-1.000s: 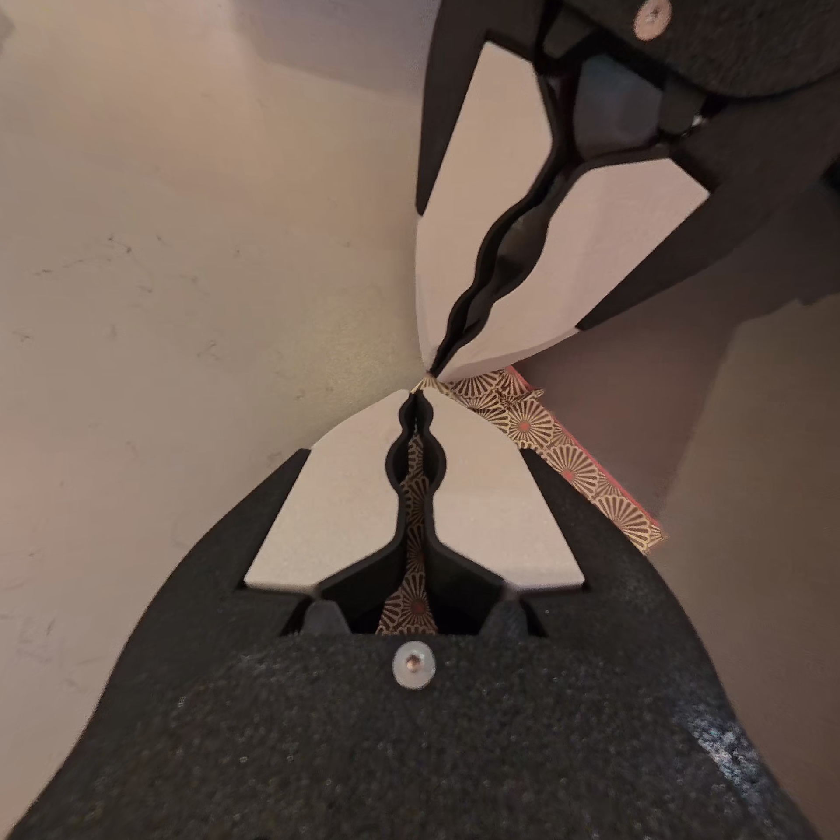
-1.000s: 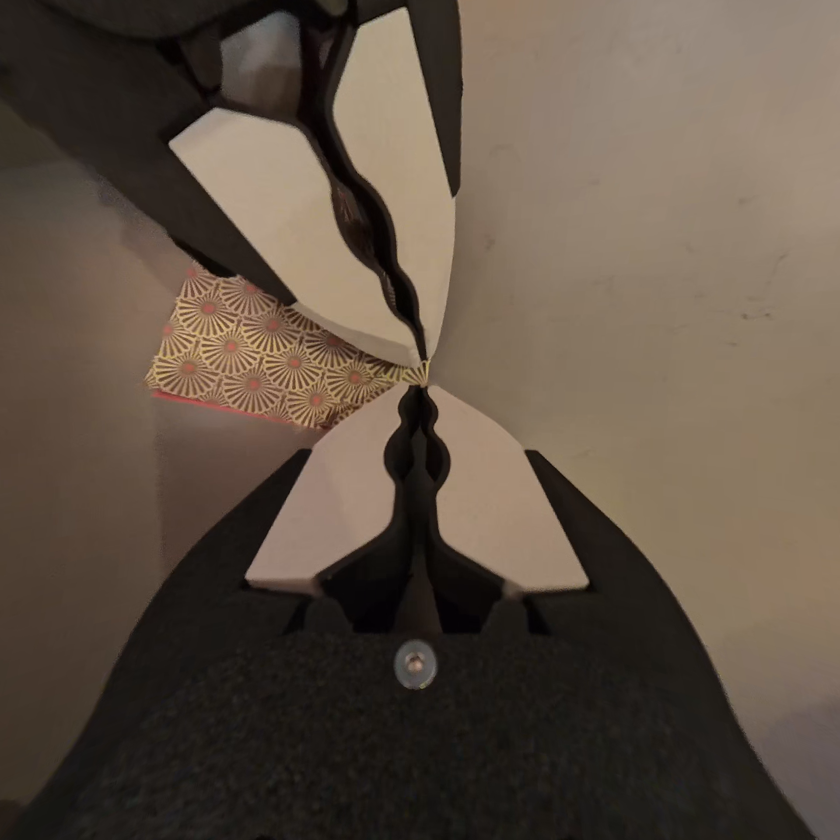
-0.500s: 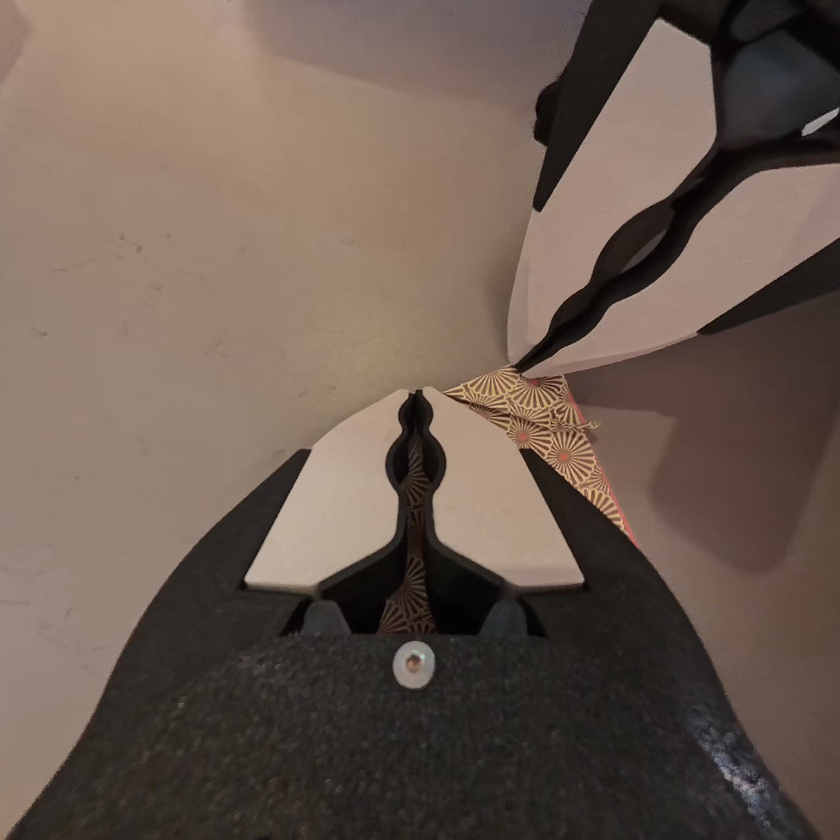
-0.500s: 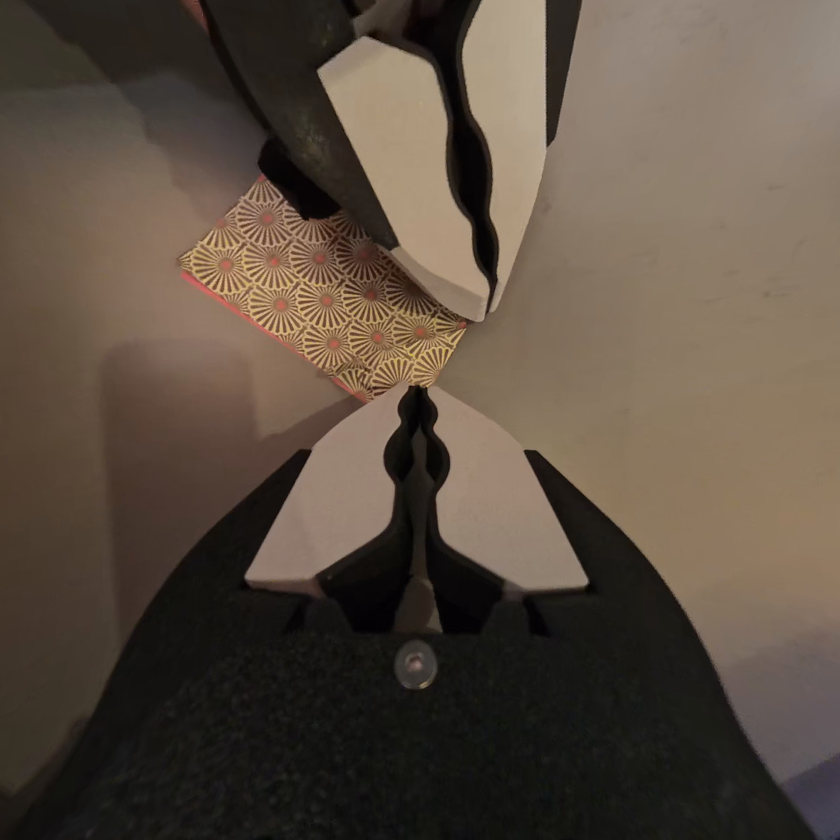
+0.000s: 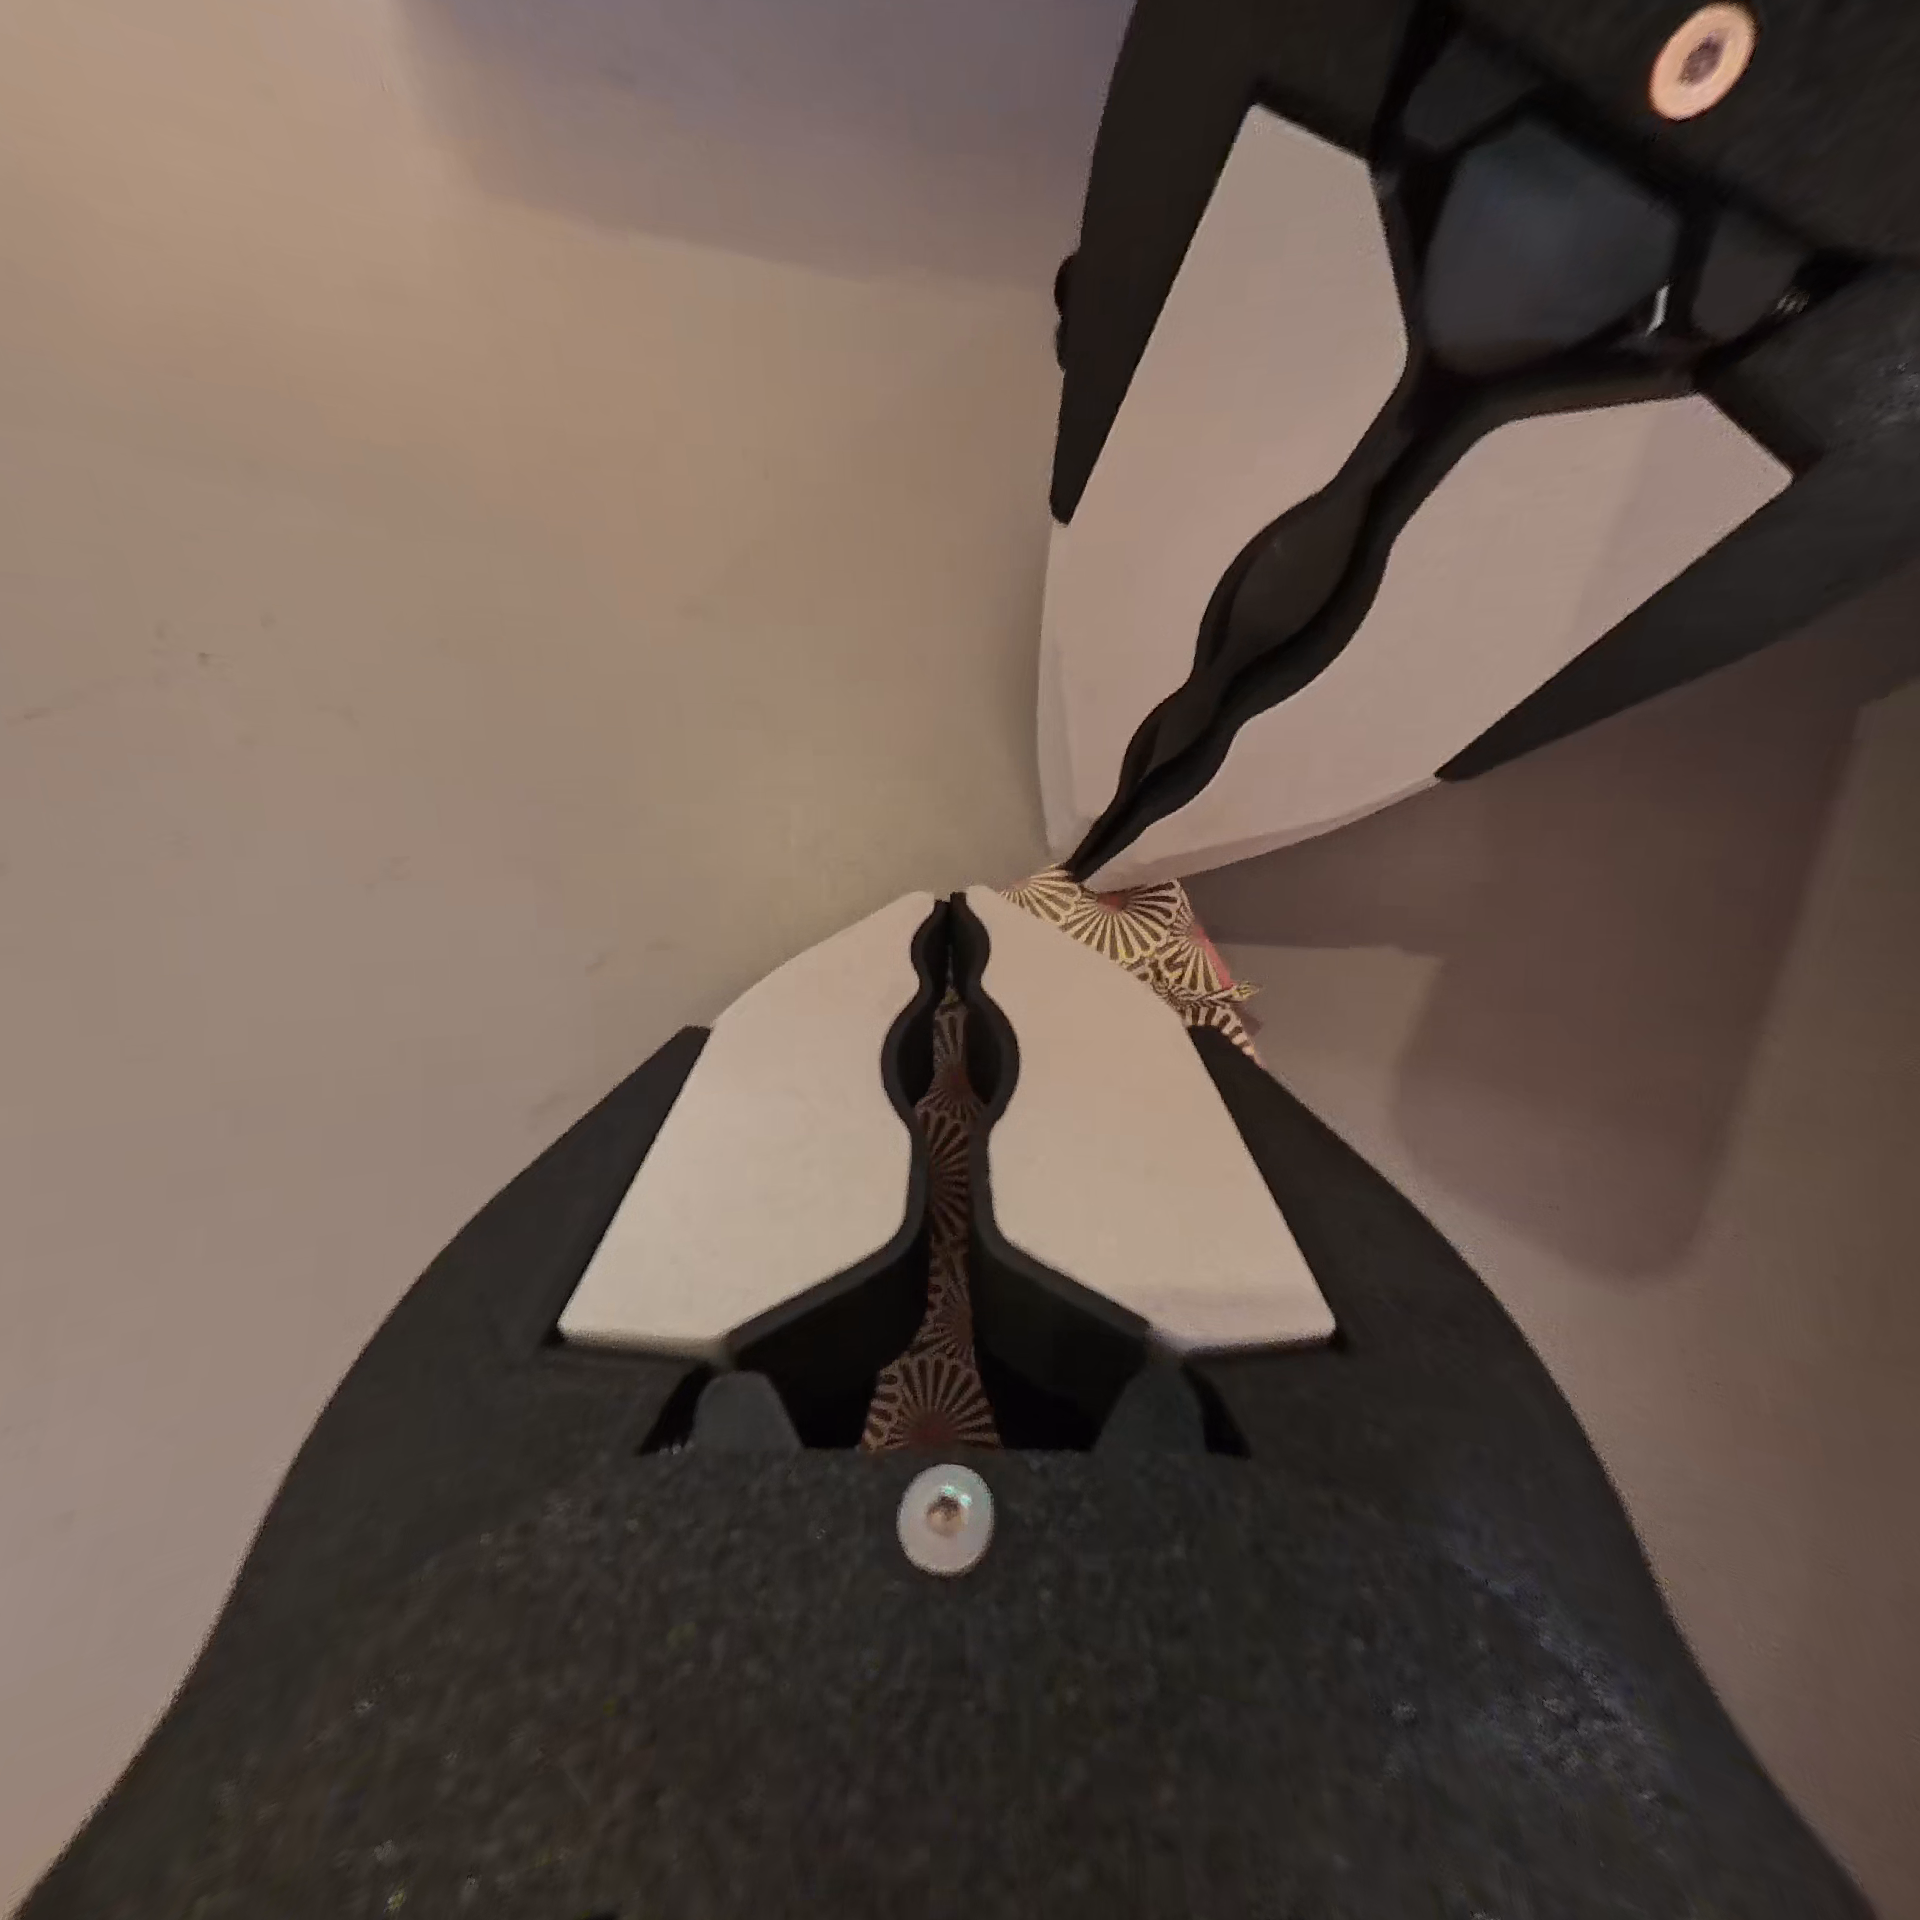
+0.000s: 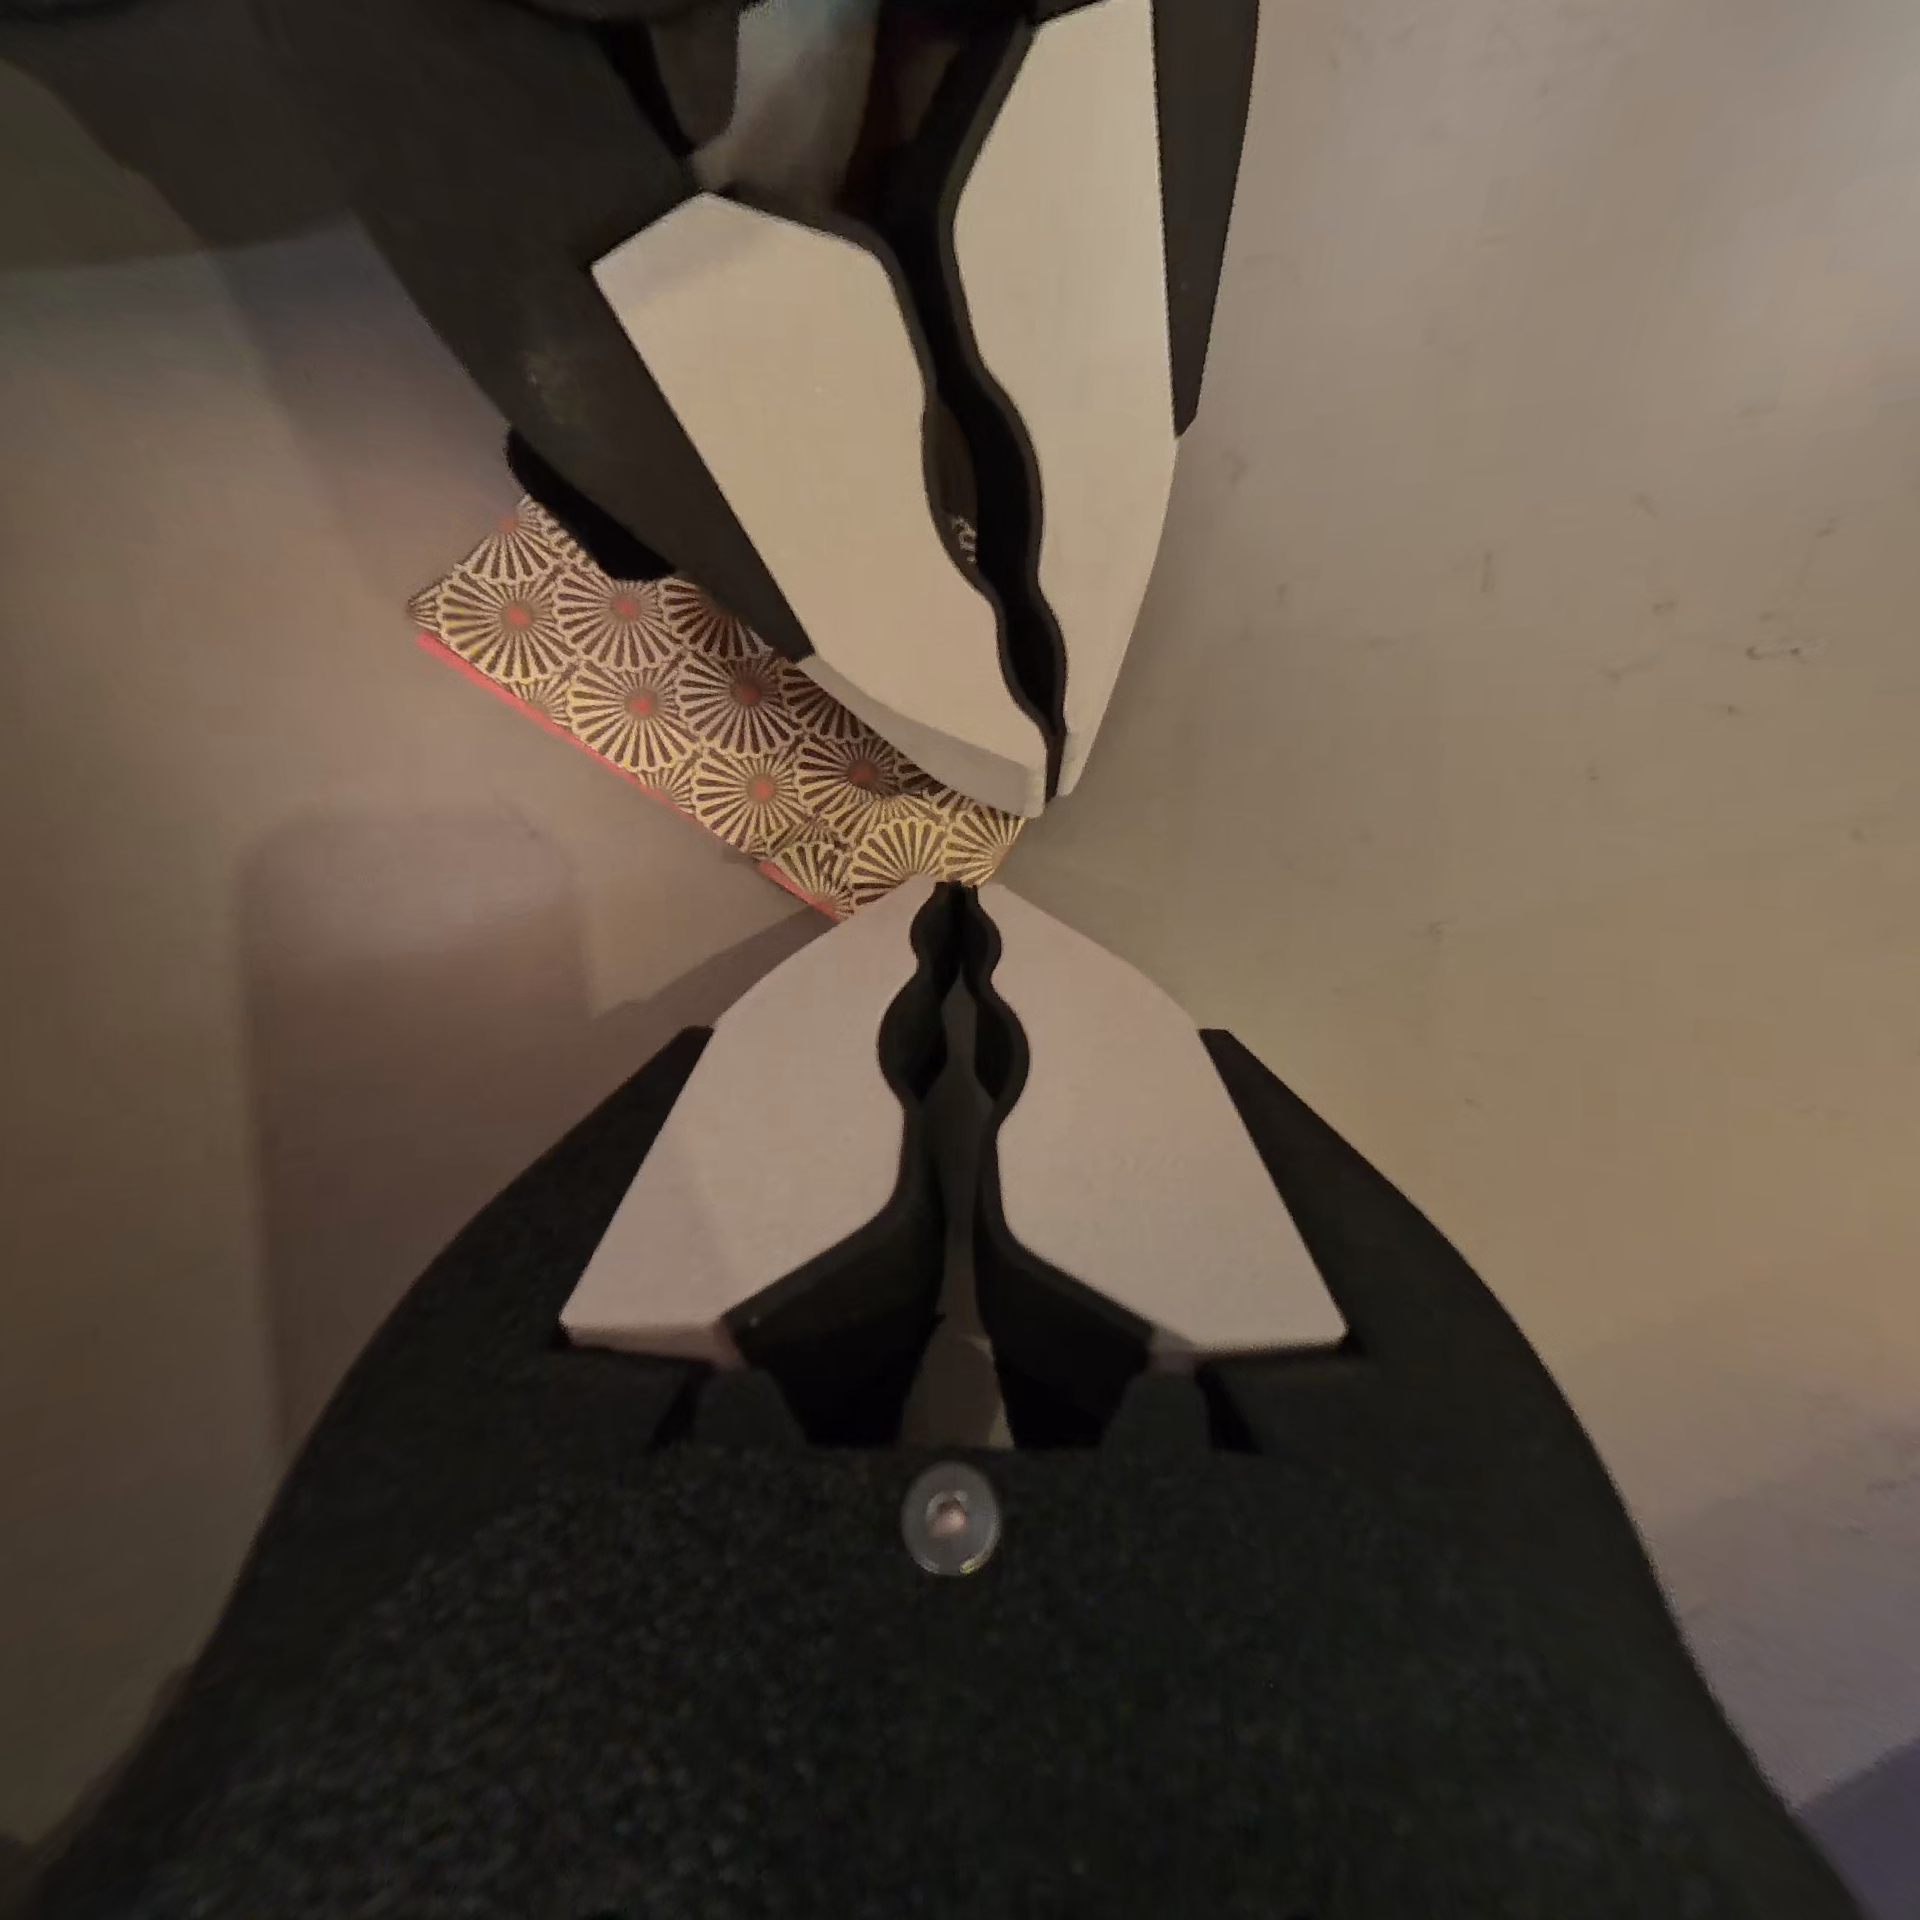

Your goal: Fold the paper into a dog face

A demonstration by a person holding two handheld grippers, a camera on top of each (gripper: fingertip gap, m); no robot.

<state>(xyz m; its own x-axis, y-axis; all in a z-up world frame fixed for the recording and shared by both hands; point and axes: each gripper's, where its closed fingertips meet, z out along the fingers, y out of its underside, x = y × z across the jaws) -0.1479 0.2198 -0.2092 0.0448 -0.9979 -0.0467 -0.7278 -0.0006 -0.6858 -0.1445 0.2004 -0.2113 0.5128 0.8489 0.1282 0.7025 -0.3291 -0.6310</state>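
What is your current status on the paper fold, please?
Left gripper shut on patterned paper. Right gripper shut, tips at paper's corner; grip unconfirmed. Paper low over table. Nothing in the way.

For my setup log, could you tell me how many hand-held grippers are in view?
2. The left hand-held gripper is shut with patterned paper visible between its fingers. The right hand-held gripper is shut, its tips at the paper's corner.

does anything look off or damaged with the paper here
Slightly. The patterned paper has a small crumpled, ragged spot on its edge beside the left gripper. Otherwise it lies flat on the table, pink underside peeking out.
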